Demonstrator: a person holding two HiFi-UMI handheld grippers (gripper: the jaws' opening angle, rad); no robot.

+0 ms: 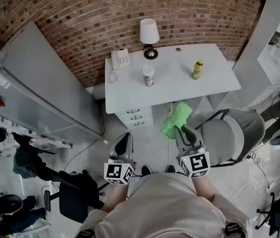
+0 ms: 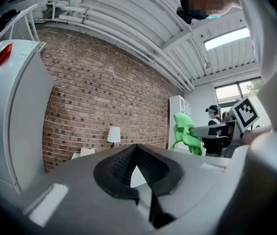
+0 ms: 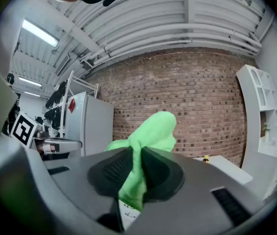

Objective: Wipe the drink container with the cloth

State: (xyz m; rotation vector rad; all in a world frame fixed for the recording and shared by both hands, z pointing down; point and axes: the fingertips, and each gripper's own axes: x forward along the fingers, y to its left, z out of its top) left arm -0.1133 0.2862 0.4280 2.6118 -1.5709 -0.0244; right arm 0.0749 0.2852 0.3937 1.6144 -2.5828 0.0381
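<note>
— What do we hold?
— Our right gripper [image 3: 134, 173] pinches a bright green cloth [image 3: 150, 131]; our left gripper [image 2: 137, 168] is pressed together, empty.
— The drink?
— A small yellow-green bottle [image 1: 197, 69] stands on the white desk [image 1: 179, 90], well apart from both.

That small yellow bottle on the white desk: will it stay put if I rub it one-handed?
Probably not. The small yellow bottle stands upright, narrow and free on the white desk, so a sideways rub likely tips or slides it. The green cloth drooping from the right gripper looks floppy, giving little support.
</note>
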